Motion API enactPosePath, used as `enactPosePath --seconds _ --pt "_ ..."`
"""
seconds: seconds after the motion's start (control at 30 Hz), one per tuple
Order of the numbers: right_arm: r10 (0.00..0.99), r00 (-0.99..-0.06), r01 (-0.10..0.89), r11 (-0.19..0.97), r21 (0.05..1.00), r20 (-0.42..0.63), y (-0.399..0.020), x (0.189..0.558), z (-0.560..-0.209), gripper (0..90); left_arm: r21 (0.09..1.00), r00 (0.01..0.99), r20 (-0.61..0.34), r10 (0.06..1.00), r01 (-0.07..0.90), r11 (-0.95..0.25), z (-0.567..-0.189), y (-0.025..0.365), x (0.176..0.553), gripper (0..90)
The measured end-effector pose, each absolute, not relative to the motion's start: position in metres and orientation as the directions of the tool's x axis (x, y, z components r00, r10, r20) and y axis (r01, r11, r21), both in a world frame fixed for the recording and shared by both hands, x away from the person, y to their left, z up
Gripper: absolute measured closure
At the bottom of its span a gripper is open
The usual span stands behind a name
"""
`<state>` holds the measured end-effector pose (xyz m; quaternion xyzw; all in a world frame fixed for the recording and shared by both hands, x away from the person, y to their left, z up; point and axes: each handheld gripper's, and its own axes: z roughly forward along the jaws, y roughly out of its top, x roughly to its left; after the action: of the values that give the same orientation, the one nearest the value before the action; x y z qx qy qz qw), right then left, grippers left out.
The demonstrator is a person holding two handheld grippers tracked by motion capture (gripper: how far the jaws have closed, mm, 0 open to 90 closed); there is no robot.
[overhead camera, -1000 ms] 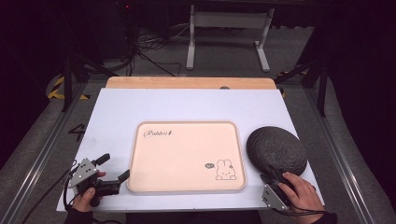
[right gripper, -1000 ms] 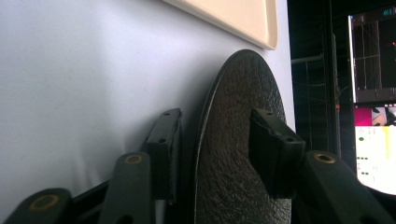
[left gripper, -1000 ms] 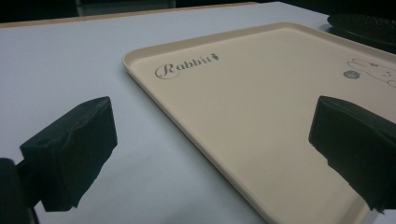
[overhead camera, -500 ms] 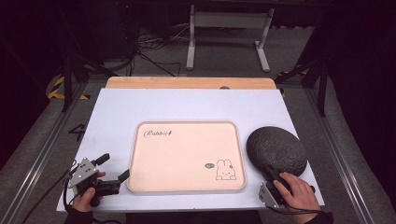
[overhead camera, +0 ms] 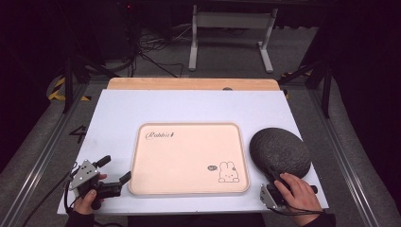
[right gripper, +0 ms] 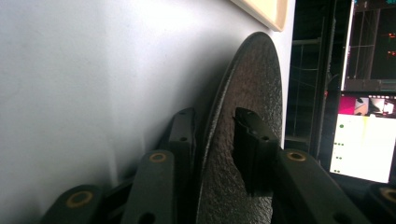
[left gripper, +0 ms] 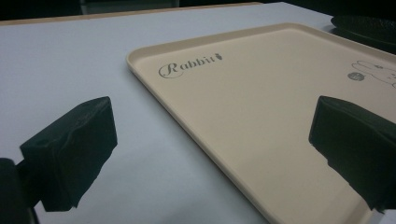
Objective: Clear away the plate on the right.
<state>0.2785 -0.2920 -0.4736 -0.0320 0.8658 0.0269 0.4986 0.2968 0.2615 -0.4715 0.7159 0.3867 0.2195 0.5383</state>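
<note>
A: High view. Where does the work stand?

B: The dark plate (overhead camera: 280,153) lies on the white bench (overhead camera: 123,118), just right of the cream tray (overhead camera: 189,156), and has not yet been lifted. The right gripper (overhead camera: 275,182) meets the plate's near rim. The left gripper (overhead camera: 116,172) waits off the tray's near-left corner, holding nothing.

A: Left gripper view?

B: Its fingers (left gripper: 70,149) stand wide apart, one over the bench and one over the tray (left gripper: 261,107), whose surface is bare. The plate's edge (left gripper: 369,28) shows at upper right.

A: Right gripper view?

B: One finger (right gripper: 252,149) lies on top of the plate (right gripper: 252,88), the other beneath the rim. The fingers have just been closing, and they appear clamped on the rim.

A: Judgement?

B: The grasp seems made. Lifting the plate and, probably, setting it on the tray remain.
</note>
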Motion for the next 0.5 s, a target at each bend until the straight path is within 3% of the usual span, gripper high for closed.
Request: enactPosePath --seconds 0.5 --pt "0.023 -0.485 -0.087 0.994 0.074 -0.874 -0.298 0.2837 -0.4757 79.7 0.94 0.61 -0.097 0.786 0.317 -0.129 -0.4713 0.2611 0.2968 1.7"
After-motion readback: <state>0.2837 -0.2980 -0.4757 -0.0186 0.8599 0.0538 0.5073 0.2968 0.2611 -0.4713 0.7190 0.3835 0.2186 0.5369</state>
